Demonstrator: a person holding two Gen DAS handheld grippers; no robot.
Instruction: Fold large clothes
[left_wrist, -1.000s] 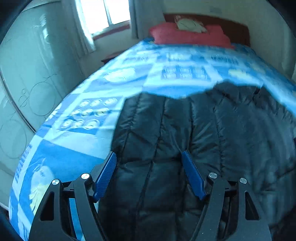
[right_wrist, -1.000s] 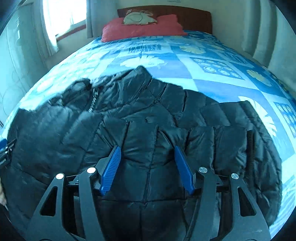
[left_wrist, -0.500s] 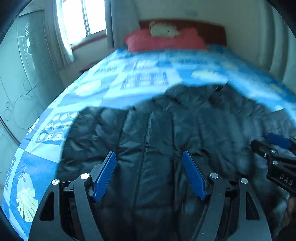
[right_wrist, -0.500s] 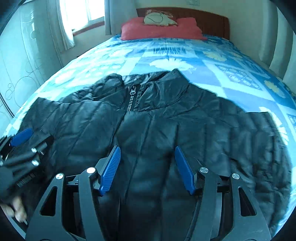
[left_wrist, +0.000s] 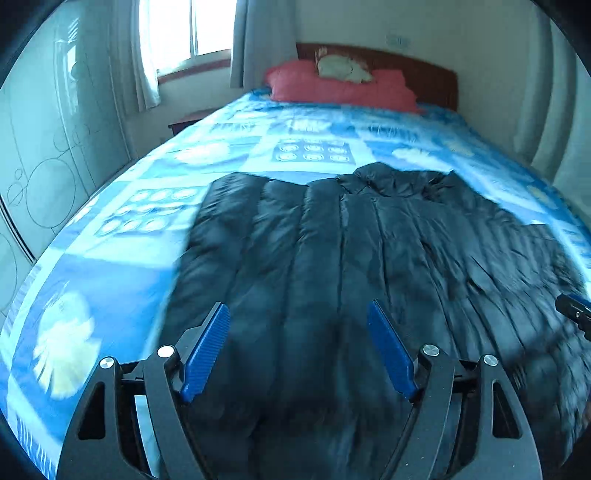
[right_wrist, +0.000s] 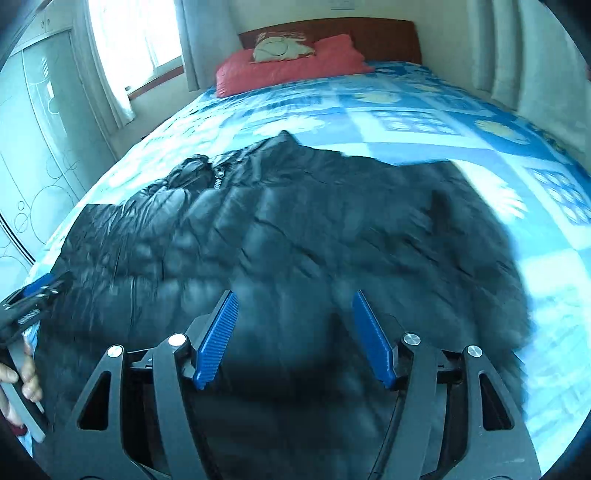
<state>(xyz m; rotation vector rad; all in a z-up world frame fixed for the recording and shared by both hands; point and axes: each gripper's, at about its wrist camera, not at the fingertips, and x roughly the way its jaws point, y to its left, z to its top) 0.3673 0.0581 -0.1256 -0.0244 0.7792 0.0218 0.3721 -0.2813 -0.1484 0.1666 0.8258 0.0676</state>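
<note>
A black puffer jacket (left_wrist: 369, 258) lies spread flat on the near half of the bed's blue patterned cover (left_wrist: 229, 147), collar and zipper (right_wrist: 218, 181) toward the red pillow (left_wrist: 340, 88) at the headboard. The left gripper (left_wrist: 299, 325) hangs above the jacket's left part, blue pads (left_wrist: 207, 350) spread and opening, nothing between them. The right gripper (right_wrist: 291, 314) hangs above its right part (much blurred there), jaws likewise opening and empty. A hand (right_wrist: 22, 380) shows at the right view's left edge.
</note>
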